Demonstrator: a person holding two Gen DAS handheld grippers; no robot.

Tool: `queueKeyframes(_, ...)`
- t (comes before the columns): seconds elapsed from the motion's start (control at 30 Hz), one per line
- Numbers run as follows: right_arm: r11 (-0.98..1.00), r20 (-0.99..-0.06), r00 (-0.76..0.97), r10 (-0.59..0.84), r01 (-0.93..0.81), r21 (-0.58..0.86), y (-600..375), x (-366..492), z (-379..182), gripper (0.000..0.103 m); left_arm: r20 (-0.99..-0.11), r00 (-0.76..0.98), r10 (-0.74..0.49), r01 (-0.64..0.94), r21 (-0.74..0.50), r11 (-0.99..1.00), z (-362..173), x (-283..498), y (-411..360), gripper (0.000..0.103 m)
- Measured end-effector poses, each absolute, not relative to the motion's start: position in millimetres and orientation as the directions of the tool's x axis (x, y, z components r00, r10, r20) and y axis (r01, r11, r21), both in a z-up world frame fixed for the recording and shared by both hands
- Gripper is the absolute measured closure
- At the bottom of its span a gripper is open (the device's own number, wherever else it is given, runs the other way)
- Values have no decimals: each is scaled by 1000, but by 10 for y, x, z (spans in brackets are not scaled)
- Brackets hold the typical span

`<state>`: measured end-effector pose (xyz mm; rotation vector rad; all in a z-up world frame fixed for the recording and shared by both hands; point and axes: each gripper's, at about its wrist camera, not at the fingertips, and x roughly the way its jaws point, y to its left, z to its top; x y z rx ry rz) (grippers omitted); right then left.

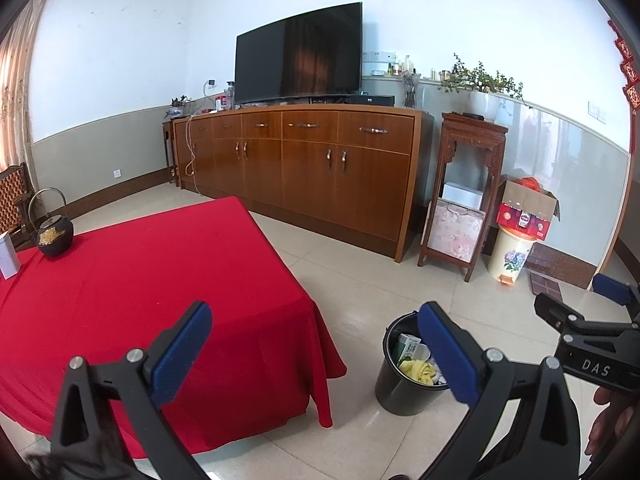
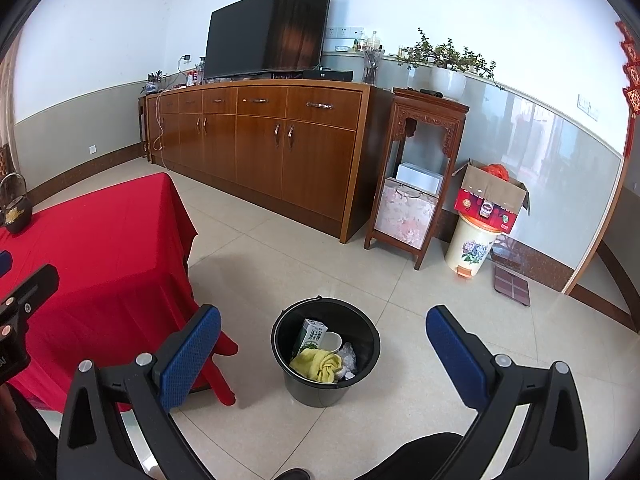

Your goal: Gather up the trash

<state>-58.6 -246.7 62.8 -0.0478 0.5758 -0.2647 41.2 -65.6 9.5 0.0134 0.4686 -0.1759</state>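
Observation:
A black bucket [image 2: 326, 384] stands on the tiled floor beside the table. It holds a green-and-white carton [image 2: 310, 334], a yellow cloth [image 2: 316, 364], a white cup [image 2: 331, 341] and crumpled clear plastic [image 2: 347, 356]. The bucket also shows in the left wrist view [image 1: 396, 392], partly behind my finger. My right gripper [image 2: 322, 344] is open and empty, above the bucket. My left gripper [image 1: 316, 344] is open and empty, over the table's right corner. The right gripper also shows at the right edge of the left wrist view [image 1: 576, 308].
The table has a red cloth [image 1: 152, 280] with a black iron teapot [image 1: 54, 236] and a white tin [image 1: 8, 254] at its far left. A wooden sideboard [image 2: 260, 148] with a TV, a carved stand [image 2: 416, 184], a floral bin [image 2: 472, 246] under a cardboard box and a floor scale [image 2: 512, 290] line the wall.

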Motion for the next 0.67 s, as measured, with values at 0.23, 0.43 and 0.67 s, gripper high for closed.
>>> queueKeyframes(0.23,965,-531,806,-262,235,-120,-2467,-586,631,0,-459,871,-175,181,-32,983,82,425,-662,0)
queueKeyframes(0.43,965,-531,806,-262,235,-119,-2472,-587,631,0,-455,873,-174,182,-27,983,75,439,-664,0)
queueKeyframes(0.67,964,-535,803,-263,242,-111,-2484,-574,652,0,-462,871,-169,171,-38,985,59,469,-647,0)
